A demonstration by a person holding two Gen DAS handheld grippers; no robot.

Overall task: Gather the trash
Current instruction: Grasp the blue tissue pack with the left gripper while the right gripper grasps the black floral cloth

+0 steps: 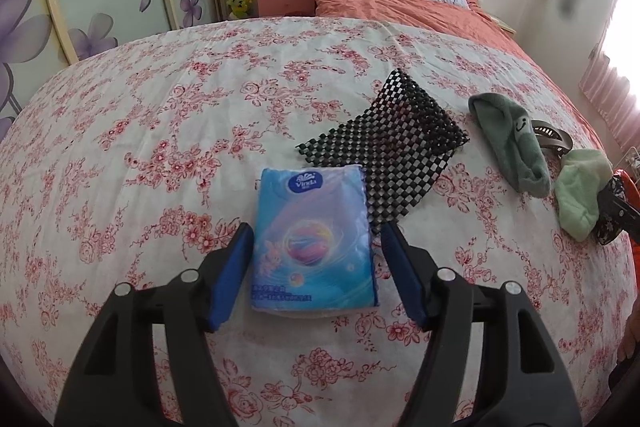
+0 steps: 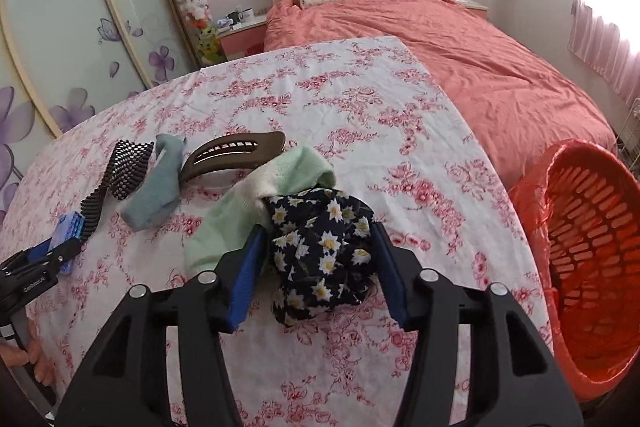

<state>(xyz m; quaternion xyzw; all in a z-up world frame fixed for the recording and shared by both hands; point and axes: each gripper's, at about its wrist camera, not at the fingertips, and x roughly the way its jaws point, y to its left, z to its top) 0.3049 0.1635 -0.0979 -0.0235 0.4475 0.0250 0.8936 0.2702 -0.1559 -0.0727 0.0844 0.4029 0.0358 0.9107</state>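
Pink roses run all over the white cloth (image 1: 200, 107) spread across the near surface, and the bits to be gathered lie scattered on it; the left gripper (image 1: 316, 239) hangs over a blue tissue pack (image 1: 312, 239), its jaws standing wide to either side of the pack, the blue pads (image 1: 236, 267) clear of the wrapper on both edges as far as I can see; just beyond the pack, its far right corner overlapping it, lies a black mesh mat (image 1: 384, 155); further right sit a grey-green sock (image 1: 512, 143), a brown hair clip (image 1: 552, 139) tucked behind it, and a pale green sock (image 1: 580, 191). From the other side, the right gripper (image 2: 320, 247) is stationed over a crumpled dark cloth with white daisies (image 2: 320, 243); its jaws stand part open with the cloth between them, the left pad close against the fabric, the right pad beside it, and I cannot tell whether either truly presses; the cloth rests on the tablecloth and leans on the pale green sock at its upper left. An orange basket (image 2: 592, 247) lined with a red plastic bag (image 2: 528, 203) stands off the right edge of the cloth, tilted with its mouth open towards me; behind everything, a bed with a coral duvet (image 2: 460, 47).
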